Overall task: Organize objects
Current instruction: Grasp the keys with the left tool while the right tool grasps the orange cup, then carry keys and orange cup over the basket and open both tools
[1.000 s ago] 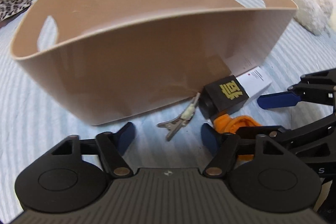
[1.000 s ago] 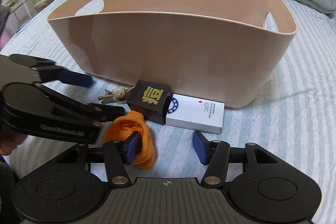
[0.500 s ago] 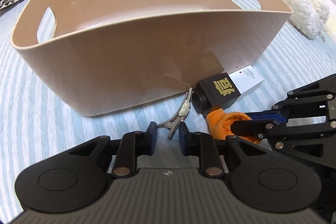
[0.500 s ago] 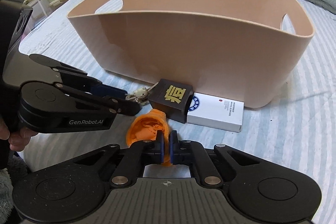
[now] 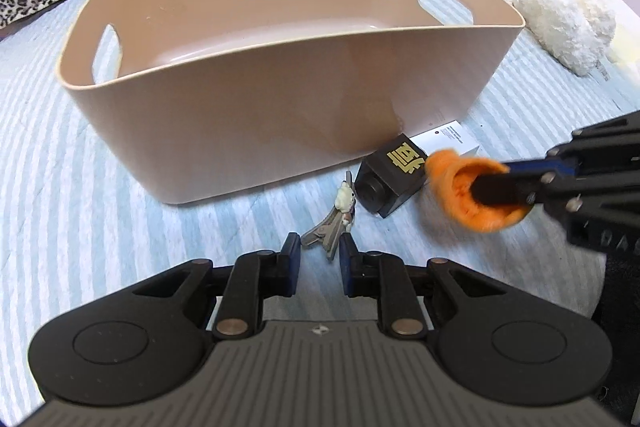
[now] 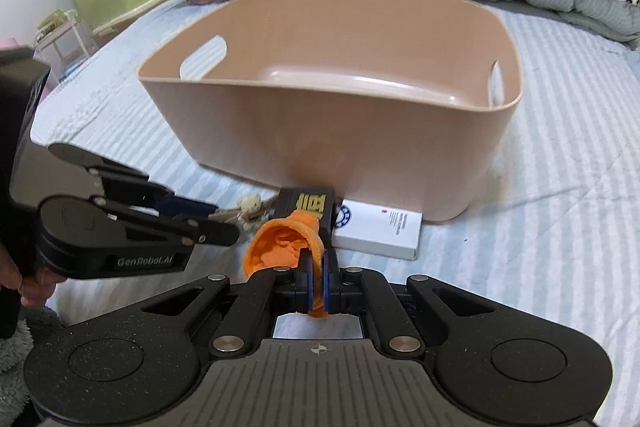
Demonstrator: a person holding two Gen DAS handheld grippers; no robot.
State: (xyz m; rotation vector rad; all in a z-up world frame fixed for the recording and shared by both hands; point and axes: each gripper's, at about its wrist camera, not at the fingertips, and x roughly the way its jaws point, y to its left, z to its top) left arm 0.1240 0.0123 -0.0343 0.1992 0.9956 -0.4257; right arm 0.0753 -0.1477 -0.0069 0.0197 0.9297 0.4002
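Right gripper [image 6: 315, 281] pinches the orange cloth [image 6: 280, 247] in front of the beige basket [image 6: 360, 131]
Left gripper [image 5: 319, 259] sits spread around the keys [image 5: 326, 237], not clamped; the keys lie on the striped bedcover [image 5: 100, 227] just before the basket, beside the black box [image 5: 394, 179] and white box [image 6: 380, 229]

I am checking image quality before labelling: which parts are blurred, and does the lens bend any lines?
Left wrist view: the orange cloth and the right gripper holding it are smeared by motion, while the keys stay sharp. Both views: fisheye curves the beige basket rim and darkens the corners. Right wrist view: mostly sharp; soft glare on the basket floor.
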